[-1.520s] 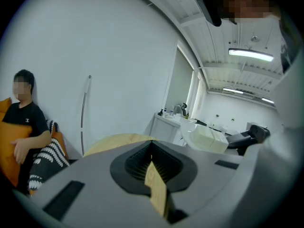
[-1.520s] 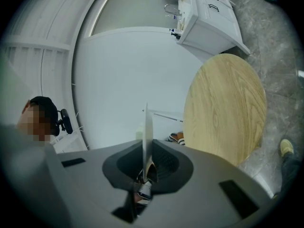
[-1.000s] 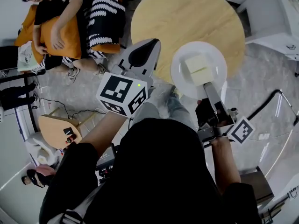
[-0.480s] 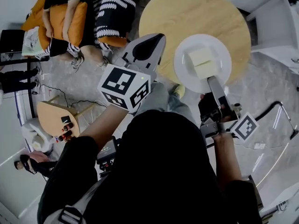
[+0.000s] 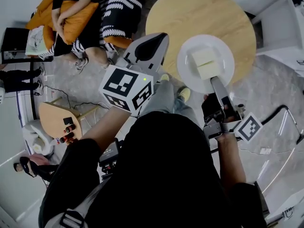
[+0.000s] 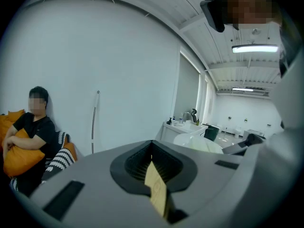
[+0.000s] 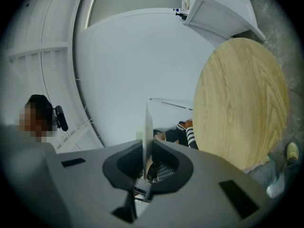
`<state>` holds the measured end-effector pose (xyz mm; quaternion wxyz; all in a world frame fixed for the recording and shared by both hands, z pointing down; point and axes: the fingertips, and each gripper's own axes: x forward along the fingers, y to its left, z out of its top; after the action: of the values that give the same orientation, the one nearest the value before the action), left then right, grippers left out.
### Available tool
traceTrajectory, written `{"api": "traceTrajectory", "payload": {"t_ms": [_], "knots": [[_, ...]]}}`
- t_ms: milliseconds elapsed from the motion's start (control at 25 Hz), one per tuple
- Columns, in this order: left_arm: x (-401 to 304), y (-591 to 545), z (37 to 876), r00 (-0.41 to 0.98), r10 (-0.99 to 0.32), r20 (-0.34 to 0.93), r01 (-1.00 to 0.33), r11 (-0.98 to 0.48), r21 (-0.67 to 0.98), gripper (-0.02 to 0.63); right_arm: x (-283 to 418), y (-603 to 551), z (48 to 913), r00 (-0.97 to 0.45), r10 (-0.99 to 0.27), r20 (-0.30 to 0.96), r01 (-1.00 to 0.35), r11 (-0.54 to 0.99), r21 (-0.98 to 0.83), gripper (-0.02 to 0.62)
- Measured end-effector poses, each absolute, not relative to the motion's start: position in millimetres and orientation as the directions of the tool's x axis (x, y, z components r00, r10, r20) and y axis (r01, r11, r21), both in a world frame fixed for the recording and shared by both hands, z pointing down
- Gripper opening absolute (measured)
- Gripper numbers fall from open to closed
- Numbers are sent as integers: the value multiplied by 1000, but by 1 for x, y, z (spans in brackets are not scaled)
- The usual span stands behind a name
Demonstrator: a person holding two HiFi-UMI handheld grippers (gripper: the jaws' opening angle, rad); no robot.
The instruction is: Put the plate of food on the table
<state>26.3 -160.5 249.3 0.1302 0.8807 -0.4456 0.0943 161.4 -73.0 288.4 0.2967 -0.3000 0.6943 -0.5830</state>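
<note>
A white plate (image 5: 189, 69) carries two pale yellow blocks of food (image 5: 206, 63). It overlaps the near edge of the round wooden table (image 5: 199, 11), and its near part sticks out past that edge. Whether it rests on the wood I cannot tell. My right gripper (image 5: 214, 81) is shut on the plate's near rim. In the right gripper view the plate (image 7: 147, 122) shows as a thin white edge between the jaws, beside the table (image 7: 237, 99). My left gripper (image 5: 151, 45) is raised left of the plate and shut, with a thin tan strip (image 6: 156, 191) at the seam of its jaws.
A person sits on an orange sofa (image 5: 45, 13) with a striped cushion (image 5: 118, 11) at the upper left. A white cabinet (image 5: 280, 23) stands right of the table. A small wooden stand (image 5: 54, 122) is on the floor at the left. My shoe (image 5: 184, 94) is under the table's near edge.
The head view has shifted, so the sofa sits further up and left in the picture. The plate and right gripper keep nearly the same place against the table. The left gripper stays raised.
</note>
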Motion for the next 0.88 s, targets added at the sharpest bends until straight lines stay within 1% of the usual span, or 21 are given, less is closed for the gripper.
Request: {"api": "traceTrajectory", "payload": {"t_ms": [880], "knots": [[24,-160,244,630,-730,265,-775,-611,159,6,161,-74,281,-603,-796,-58,-97,145,-985,26]]}}
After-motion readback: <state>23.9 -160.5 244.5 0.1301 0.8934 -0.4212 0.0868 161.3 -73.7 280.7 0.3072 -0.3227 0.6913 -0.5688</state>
